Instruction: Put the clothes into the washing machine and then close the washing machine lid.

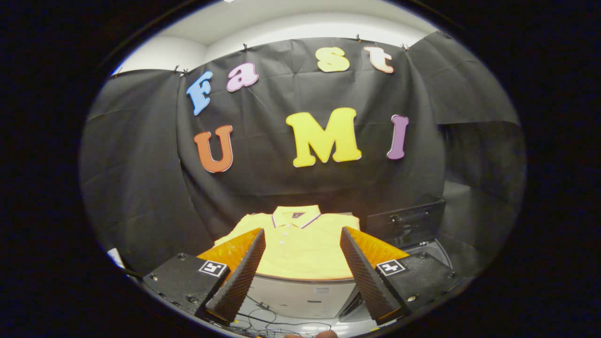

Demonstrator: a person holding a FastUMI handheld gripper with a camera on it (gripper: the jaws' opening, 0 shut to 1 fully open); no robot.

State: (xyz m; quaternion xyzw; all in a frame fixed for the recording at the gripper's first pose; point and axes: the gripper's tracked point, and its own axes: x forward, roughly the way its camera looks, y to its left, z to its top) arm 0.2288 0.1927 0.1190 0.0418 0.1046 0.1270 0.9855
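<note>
The fingers (303,234) are spread wide over the yellow polo shirt (300,249). Go lower, then pinch the cloth.

gripper (303,234): fingers spread wide, nothing between them | ahead: yellow polo shirt (300,249) flat on white surface (300,293), open air above | right: dark washing machine (408,225) just beside shirt | rear: black cloth wall (141,188) bounds reach

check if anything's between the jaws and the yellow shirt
Nothing visible. The gripper is open, and the yellow polo shirt lies flat on a pale surface just ahead, seen in the gap between the jaws. The dark machine sits beside the shirt, not in the path.
</note>
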